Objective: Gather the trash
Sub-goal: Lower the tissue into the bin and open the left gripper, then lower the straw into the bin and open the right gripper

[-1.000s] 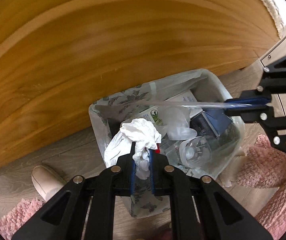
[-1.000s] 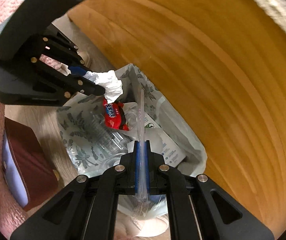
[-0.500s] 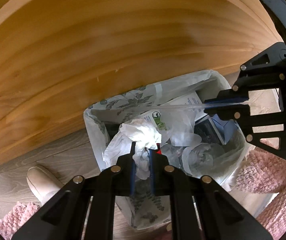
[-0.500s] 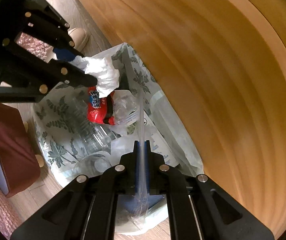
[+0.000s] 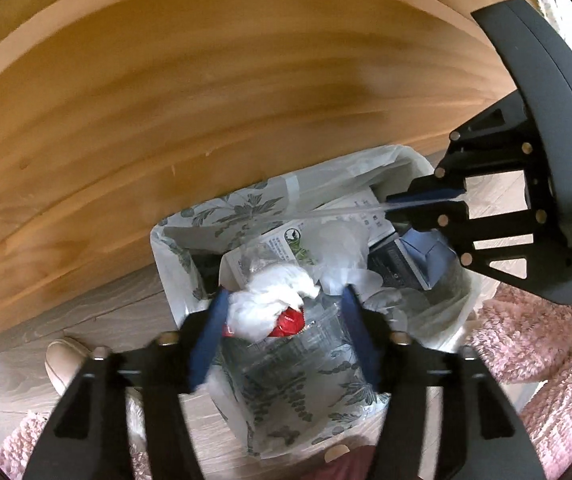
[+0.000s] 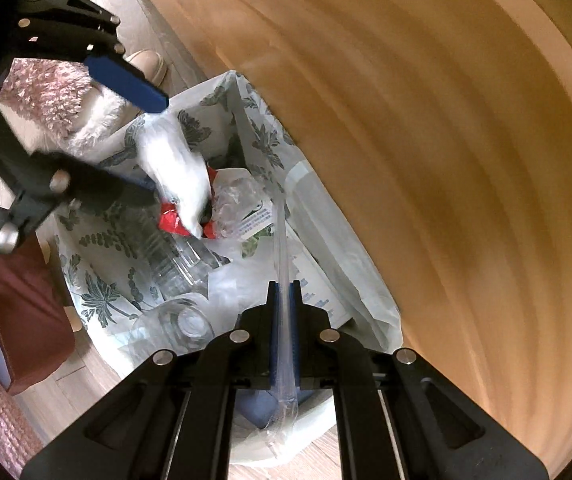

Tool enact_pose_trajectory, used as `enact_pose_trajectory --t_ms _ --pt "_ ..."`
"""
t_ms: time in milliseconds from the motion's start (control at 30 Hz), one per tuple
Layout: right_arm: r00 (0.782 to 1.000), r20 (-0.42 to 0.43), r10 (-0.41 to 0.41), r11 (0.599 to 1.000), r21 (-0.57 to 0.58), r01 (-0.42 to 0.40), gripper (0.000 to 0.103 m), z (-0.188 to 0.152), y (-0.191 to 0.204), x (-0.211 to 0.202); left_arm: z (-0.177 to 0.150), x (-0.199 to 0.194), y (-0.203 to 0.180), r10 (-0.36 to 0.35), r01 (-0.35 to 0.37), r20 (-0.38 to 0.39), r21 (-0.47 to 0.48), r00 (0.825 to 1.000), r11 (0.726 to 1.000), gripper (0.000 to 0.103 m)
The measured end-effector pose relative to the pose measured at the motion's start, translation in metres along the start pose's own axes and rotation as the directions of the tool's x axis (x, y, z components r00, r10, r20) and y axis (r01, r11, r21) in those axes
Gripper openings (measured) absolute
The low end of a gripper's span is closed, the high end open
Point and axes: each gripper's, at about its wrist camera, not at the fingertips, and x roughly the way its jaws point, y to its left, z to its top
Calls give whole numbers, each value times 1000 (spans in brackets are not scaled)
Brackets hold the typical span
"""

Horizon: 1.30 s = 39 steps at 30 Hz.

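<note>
Your left gripper point(image 5: 282, 324) has just been opening, and the crumpled tissue point(image 5: 270, 308), at centre frame, seems to be dropping free into the lined bin point(image 5: 166, 248). Your right gripper point(image 6: 284, 300) (lower centre) stays clamped on the clear plastic wrapper point(image 6: 280, 248), still to be dropped.

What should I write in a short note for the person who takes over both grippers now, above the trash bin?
Left gripper: its jaws have just been opening; the crumpled white tissue is loose between them, above the bin.
Right gripper: shut on a clear plastic wrapper, over the bin.
Trash bin: lined with a leaf-print bag, beside the wooden panel; it already holds clear bottles, cartons and a red wrapper.
Done: tissue let go.
Left: release the clear wrapper into the bin.
</note>
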Motion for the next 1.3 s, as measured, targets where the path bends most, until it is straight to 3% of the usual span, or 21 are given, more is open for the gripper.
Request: enact_pose_trajectory --t_ms 133,500,567,633,700,1000,1300 --pt "1000 -3 -6 1000 -9 6 6 1 2 -1 0 4 -1 53 -53 -23 -6 998 999 95" --pt "1000 -7 -29 1000 -8 29 8 0 2 5 -1 4 2 50 -51 -30 -34 998 998 95" --pt "1000 -11 -28 1000 8 28 13 -2 0 5 -1 7 0 51 -52 -30 -35 998 998 95" --pt "999 -9 -40 999 20 40 38 -2 -3 3 -2 6 1 50 -52 -32 -36 998 998 95" --pt "999 5 -51 998 26 51 52 -3 -5 -2 -2 8 0 50 -51 -35 -39 998 998 95" --pt "998 -20 -53 998 23 53 78 -4 -7 -5 -3 10 3 37 -39 -47 -54 998 998 95" --pt "999 -46 -29 999 18 30 83 -5 1 -6 -4 11 0 44 -46 -48 -48 998 998 95"
